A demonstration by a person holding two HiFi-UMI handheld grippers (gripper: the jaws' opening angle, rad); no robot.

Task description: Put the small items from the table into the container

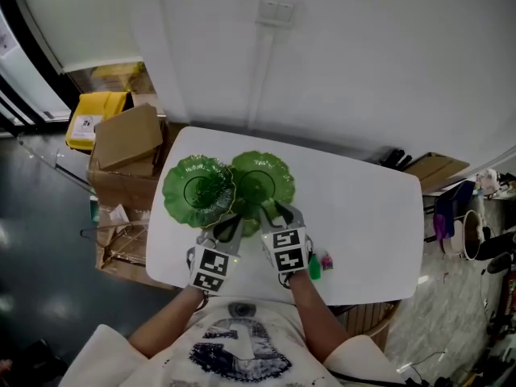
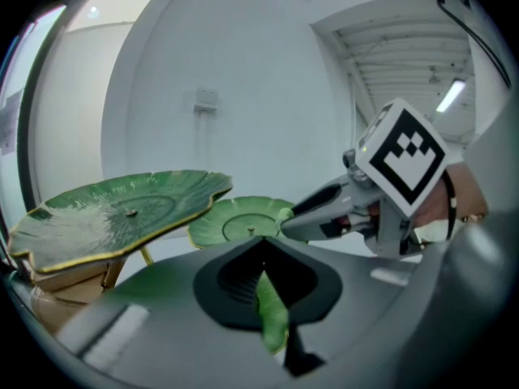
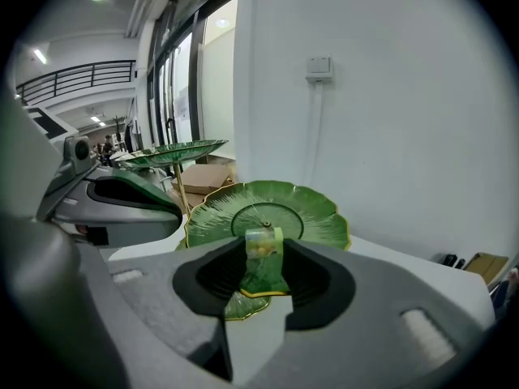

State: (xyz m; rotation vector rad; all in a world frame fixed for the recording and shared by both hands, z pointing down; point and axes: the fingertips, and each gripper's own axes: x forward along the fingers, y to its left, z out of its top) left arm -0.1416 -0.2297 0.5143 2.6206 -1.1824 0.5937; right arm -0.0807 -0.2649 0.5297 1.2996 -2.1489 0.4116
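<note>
The right claw (image 3: 263, 259) pinches a small translucent yellow-green piece (image 3: 263, 241), while the left claw (image 2: 263, 278) is clamped tight on a gold-edged green leaf dish (image 2: 272, 314).

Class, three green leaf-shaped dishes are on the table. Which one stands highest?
The large dish at the head view's left: a thin stalk lifts it above the other large dish and the small dish.

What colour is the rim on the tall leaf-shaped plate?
Gold, edging the green leaf-shaped plate; it shows clearest in the left gripper view.
</note>
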